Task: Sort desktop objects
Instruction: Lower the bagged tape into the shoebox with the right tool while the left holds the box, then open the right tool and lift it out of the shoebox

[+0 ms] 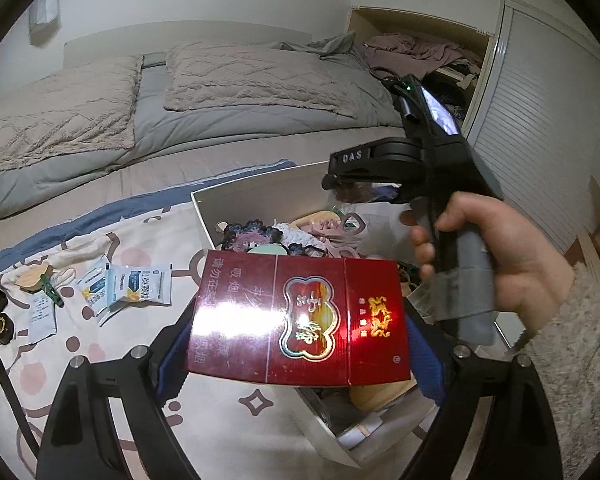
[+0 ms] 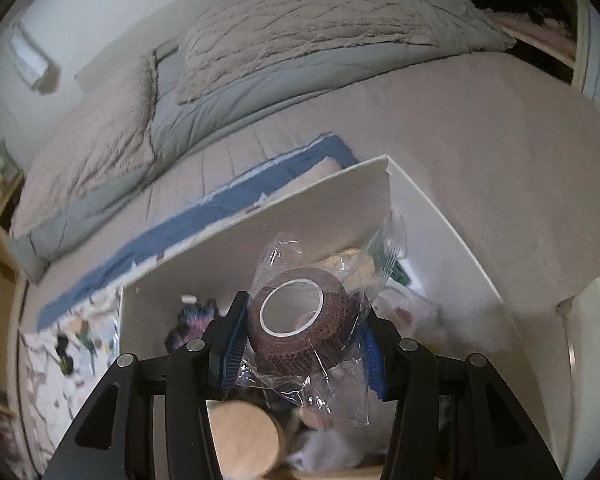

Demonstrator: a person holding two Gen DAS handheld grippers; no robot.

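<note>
A: Left wrist view first. The left tool (image 1: 300, 340) is clamped on a red cigarette pack (image 1: 300, 320), blue pads pressing its two short ends, and the pack sits flat across the middle of the view.

B: And where is it hanging?

A: Over the near corner of the white box (image 1: 260, 196), which stands on a patterned cloth (image 1: 148, 360) spread over the bed (image 1: 220, 148). Inside the box there is a crocheted piece (image 1: 246, 236) and some pink bits behind it.

B: What lies outside?

A: Left of the box, on the cloth: two sachets (image 1: 128, 284), a green clip (image 1: 52, 290) and a black roll (image 1: 0, 318), all well apart from the box.

B: The other arm?

A: The right hand (image 1: 496, 264) grips the right tool (image 1: 340, 192) above the far side of the box; something brown shows at its tips.

B: Right wrist view now.

A: The right tool (image 2: 300, 340) holds a brown bandage roll (image 2: 296, 324) in clear wrap (image 2: 332, 388), jaws closed on it from both sides. The roll's white core faces the camera.

B: Position?

A: Right over the open box (image 2: 320, 216). Below it sits a round wooden lid (image 2: 248, 436) and white fluff (image 2: 324, 452); the crocheted piece (image 2: 192, 320) is off to the left. This view is blurred.
</note>
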